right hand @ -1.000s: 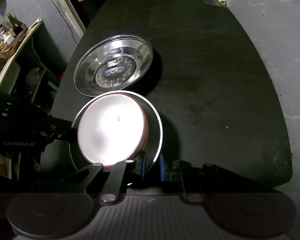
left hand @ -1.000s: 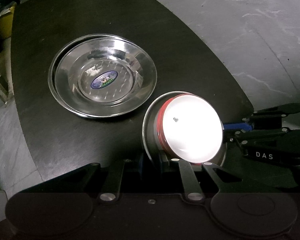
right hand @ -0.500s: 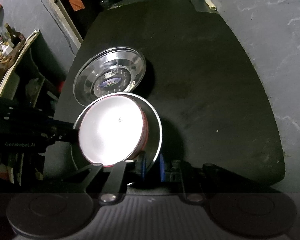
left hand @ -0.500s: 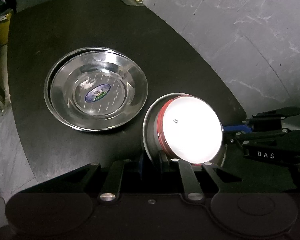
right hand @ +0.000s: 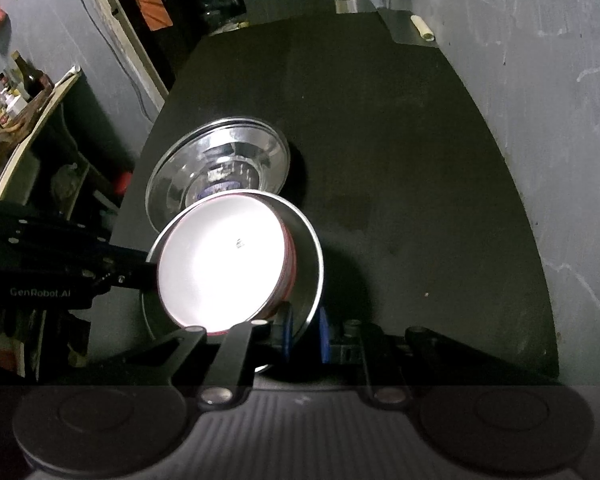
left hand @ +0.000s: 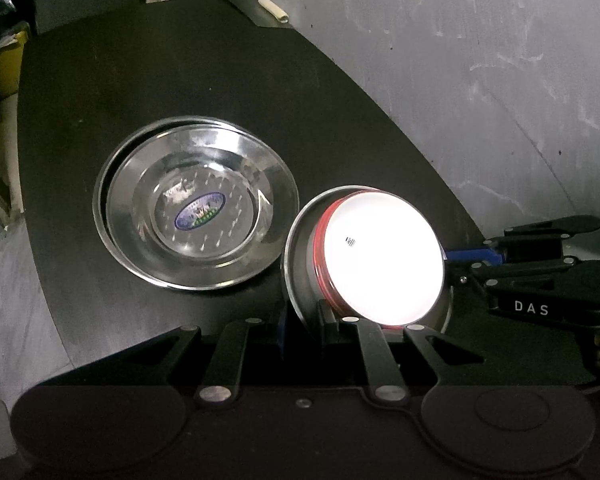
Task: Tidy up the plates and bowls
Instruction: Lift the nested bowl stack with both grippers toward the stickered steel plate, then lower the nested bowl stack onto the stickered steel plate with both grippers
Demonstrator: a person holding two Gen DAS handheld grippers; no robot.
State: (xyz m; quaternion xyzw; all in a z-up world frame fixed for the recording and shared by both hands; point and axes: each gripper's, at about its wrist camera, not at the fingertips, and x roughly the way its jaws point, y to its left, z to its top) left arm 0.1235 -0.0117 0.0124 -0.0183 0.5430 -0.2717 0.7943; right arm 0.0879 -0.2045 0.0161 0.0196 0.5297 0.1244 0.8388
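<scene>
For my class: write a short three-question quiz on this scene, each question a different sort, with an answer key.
1. True or false: the red-rimmed white bowl sits inside a steel plate.
2. Multiple choice: the steel plate is gripped by A) the left gripper only, B) the right gripper only, C) both.
3. Short answer: what lies on the black table beyond the held plate?

Key: 1 true. 2 C. 3 a stack of steel plates, the upper one bearing a blue label.
</scene>
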